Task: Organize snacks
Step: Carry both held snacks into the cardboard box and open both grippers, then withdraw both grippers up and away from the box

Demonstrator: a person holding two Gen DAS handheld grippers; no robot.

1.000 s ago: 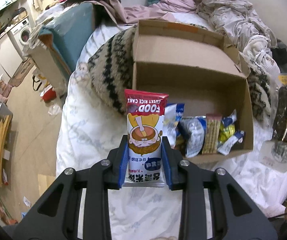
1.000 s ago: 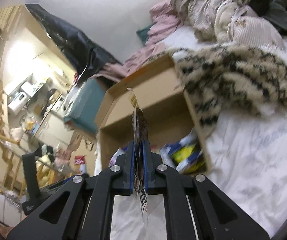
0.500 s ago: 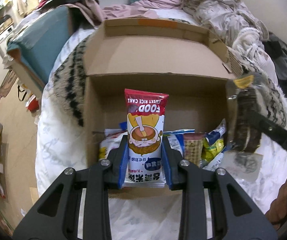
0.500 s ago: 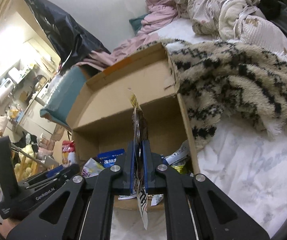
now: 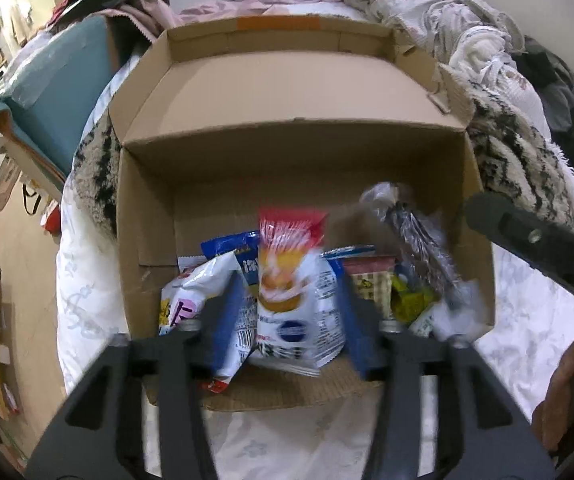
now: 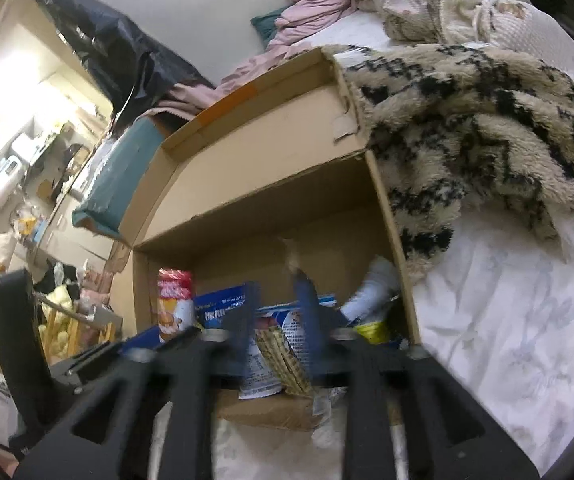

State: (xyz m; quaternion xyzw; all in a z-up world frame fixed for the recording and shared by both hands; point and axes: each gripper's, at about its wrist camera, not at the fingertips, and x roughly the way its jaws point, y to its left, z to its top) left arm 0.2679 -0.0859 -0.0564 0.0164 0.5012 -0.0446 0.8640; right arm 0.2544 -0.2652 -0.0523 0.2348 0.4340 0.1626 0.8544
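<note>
Open brown cardboard box on bed, partly stocked; red-topped rice-cake packet and dark clear-wrapped snack dropping in; left tongs and right tongs both parted, empty.

Both tools hang over the near edge of the cardboard box. The left tool has its blue-padded fingers spread wide apart. The right tool likewise has its fingers parted, gripping nothing.

Matte black forked left tool and right tool, blue pads, silver screws, bare hand at four o'clock.
</note>
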